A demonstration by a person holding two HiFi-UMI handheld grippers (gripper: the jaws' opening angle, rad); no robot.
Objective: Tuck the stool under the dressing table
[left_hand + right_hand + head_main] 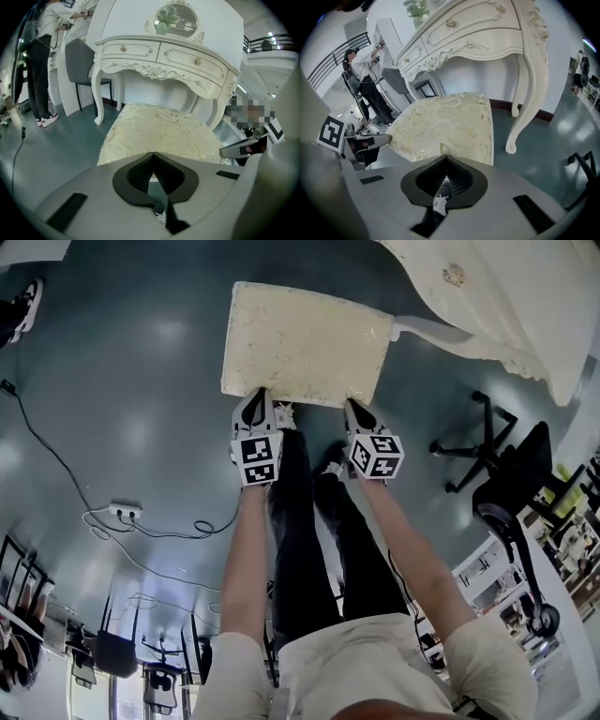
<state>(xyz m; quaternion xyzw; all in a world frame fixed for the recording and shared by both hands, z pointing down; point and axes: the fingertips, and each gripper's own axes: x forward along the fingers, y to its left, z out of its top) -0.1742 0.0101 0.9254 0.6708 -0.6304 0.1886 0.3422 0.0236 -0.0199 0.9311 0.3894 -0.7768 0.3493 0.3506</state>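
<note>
Just ahead of the left gripper's (257,397) clenched jaws lies the stool's (305,343) near edge; the right gripper (353,405) is clenched on a pinch of its cushion. Beyond both jaws stands the dressing table (164,61). Push evenly, so the stool enters square between the legs.

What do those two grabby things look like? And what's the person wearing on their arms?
The left gripper and right gripper each have a pale grey body, a black ribbed lining inside the jaws, and a white cube printed with black square markers. No cables show on them. The person wears a cream top with short sleeves, so there's nothing on the forearms.
</note>
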